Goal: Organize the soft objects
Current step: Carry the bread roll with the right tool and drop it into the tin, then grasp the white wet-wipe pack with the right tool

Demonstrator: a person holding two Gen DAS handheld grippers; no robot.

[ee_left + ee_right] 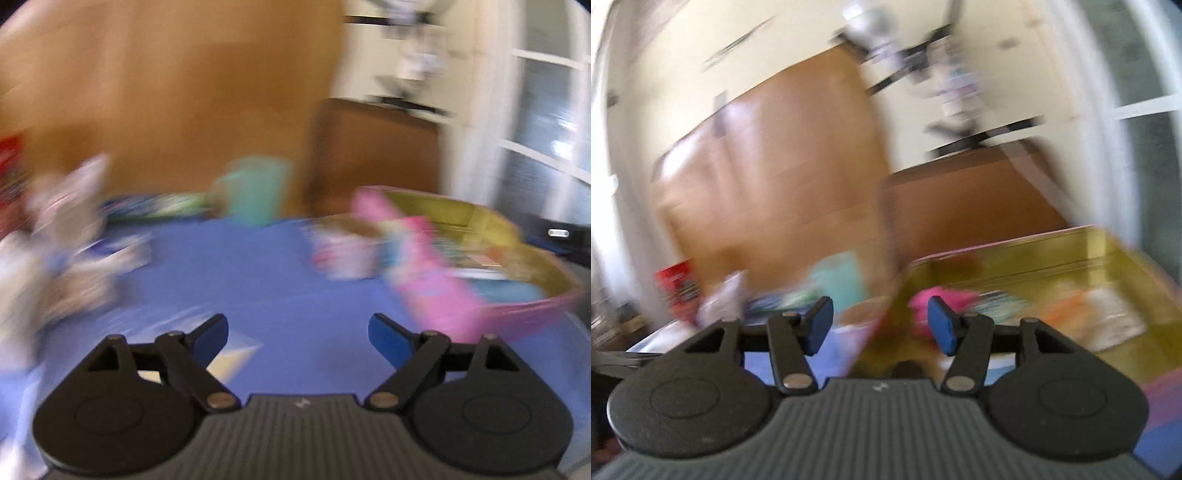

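The job looks partly done, as far as these blurred views allow. A bin point(532, 236) with a yellow-green inside and a pink rim sits at the right edge of the blue mat point(258, 277), and it already holds several soft things: a bright pink piece point(938, 299), something orange and white point(1097, 314) and a bluish patterned piece between them (too smeared to name more closely). In the left wrist view a long pink soft thing point(424, 273) hangs over the bin's near rim, half in and half out, and a small pink-and-white toy point(343, 254) lies on the mat just beside the bin, not inside it.

What is left sits toward the mat's left edge: a pale, white-and-grey heap of soft toys point(62, 229), well apart from the bin. A teal container point(255, 188) stands at the far edge of the mat, beside some flat patterned things I cannot identify.

The left gripper point(299, 339) hovers over bare mat with its fingers point(388, 339) spread wide and nothing between them. The right gripper point(879, 321) points across the bin's near corner, its fingers point(942, 325) also apart and empty.

My judgement: both hands are free, so the next pick is likely the toy by the bin or the heap at the left, and the draped pink piece may need a push inside.
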